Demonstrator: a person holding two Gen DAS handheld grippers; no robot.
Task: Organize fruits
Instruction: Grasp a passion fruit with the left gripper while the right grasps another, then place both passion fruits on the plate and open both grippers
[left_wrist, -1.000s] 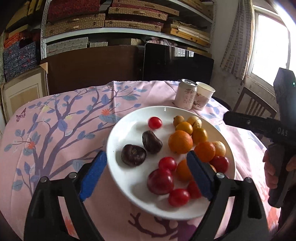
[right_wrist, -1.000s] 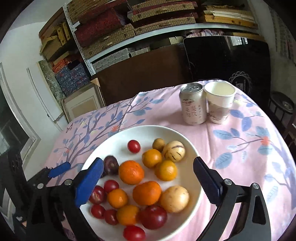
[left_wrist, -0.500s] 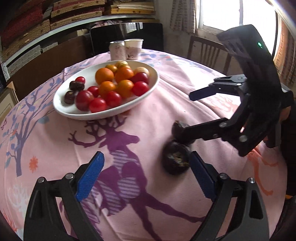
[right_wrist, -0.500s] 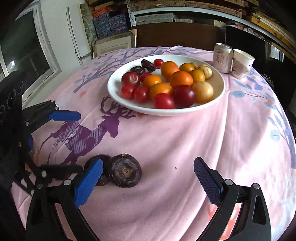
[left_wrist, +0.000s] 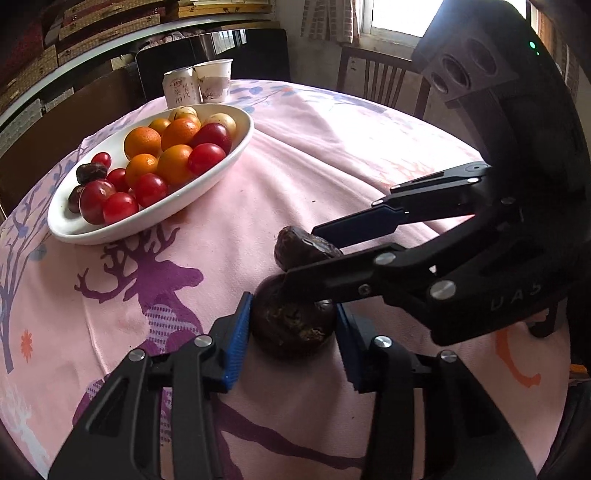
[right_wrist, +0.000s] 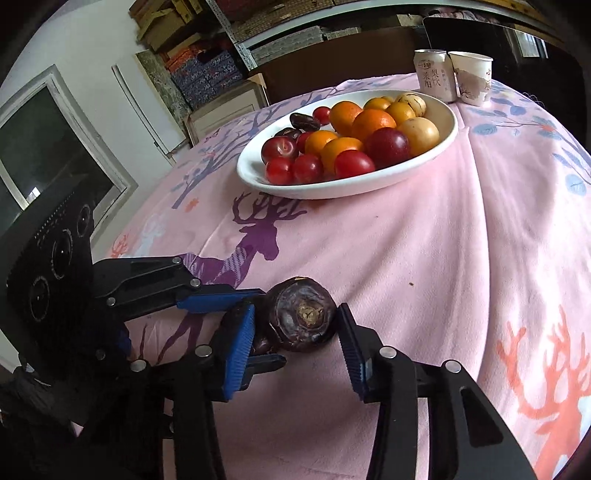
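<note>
Two dark purple wrinkled fruits lie side by side on the pink tablecloth. My left gripper (left_wrist: 293, 330) is closed around the nearer fruit (left_wrist: 291, 325), its blue pads touching both sides. My right gripper (right_wrist: 297, 332) is closed around the other fruit (right_wrist: 301, 319), which also shows in the left wrist view (left_wrist: 301, 249). The two grippers cross each other at the fruits. A white oval plate (left_wrist: 207, 177) (right_wrist: 369, 184) farther back holds oranges, red tomatoes, plums, yellow fruits and two dark fruits.
A drink can (left_wrist: 181, 86) (right_wrist: 434, 75) and a paper cup (left_wrist: 214, 79) (right_wrist: 472, 77) stand behind the plate. A wooden chair (left_wrist: 380, 81) stands at the table's far edge. Shelves with boxes fill the back wall.
Both grippers dropped from above the plate to the near tablecloth, then moved in and closed, each on one of the two dark fruits.
</note>
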